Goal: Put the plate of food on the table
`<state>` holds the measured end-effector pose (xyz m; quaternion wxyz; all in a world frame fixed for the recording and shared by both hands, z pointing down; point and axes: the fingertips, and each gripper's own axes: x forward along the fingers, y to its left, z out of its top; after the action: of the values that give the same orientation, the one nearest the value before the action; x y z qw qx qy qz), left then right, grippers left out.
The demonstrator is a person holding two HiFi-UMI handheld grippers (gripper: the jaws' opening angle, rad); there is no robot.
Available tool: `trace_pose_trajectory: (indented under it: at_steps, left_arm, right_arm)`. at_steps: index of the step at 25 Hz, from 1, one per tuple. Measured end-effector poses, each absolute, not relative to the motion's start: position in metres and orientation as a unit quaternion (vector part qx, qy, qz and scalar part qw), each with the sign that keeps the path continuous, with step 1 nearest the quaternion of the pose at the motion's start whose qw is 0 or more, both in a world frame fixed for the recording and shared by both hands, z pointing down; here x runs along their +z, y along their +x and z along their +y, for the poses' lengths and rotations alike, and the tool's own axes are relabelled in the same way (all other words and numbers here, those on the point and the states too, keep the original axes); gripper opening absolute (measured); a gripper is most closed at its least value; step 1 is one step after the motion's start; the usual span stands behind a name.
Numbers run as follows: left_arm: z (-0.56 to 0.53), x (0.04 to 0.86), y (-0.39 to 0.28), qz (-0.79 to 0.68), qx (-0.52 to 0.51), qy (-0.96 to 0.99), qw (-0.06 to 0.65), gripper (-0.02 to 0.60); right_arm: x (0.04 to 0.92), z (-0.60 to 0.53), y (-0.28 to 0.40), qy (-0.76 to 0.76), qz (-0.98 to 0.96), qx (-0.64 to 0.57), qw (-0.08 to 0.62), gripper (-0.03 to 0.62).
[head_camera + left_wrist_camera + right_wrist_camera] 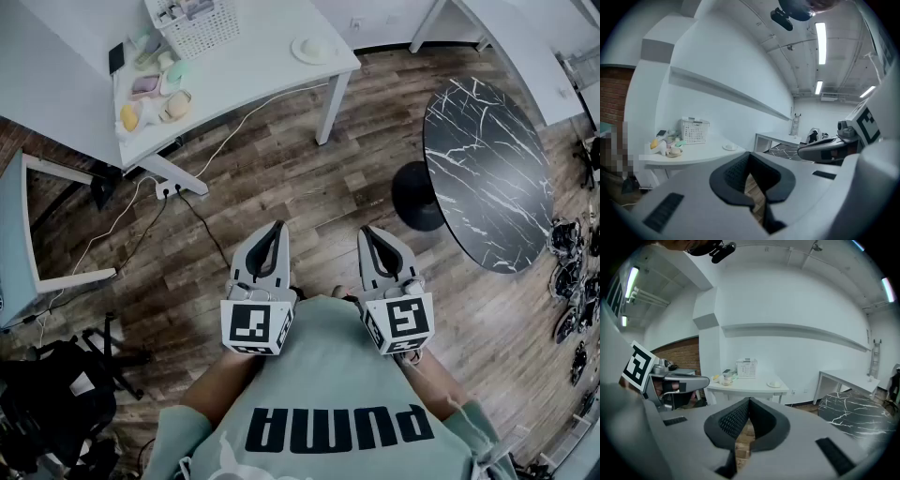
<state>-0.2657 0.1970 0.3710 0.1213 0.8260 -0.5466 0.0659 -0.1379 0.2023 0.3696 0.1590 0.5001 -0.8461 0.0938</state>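
Observation:
Several pieces of colourful toy food [155,94] lie in a cluster at the front left of a white table [253,80]; whether a plate is under them I cannot tell. A small white plate [312,49] with a pale item sits near that table's right corner. In the left gripper view the food [665,147] and the small plate [730,147] are far ahead. My left gripper [277,227] and right gripper [368,231] are held side by side close to my body above the floor, both shut and empty, far from the table.
A white mesh basket [194,23] stands at the back of the white table. A round black marble table [487,173] is to the right. Cables and a power strip [169,189] lie on the wood floor under the white table. A dark bag [56,403] sits at lower left.

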Motion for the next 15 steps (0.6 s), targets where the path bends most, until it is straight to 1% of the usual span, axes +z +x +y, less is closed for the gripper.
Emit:
trace_pose_trajectory:
  at_steps: [7, 15]
  left_arm:
    - [0.177, 0.364, -0.293, -0.531, 0.064, 0.837, 0.118, 0.0]
    - [0.151, 0.376, -0.298, -0.531, 0.076, 0.834, 0.131, 0.0]
  right_arm:
    - [0.368, 0.185, -0.166, 0.517, -0.835, 0.101, 0.16, 0.008]
    - [0.375, 0.155, -0.173, 0.512, -0.836, 0.109, 0.163, 0.008]
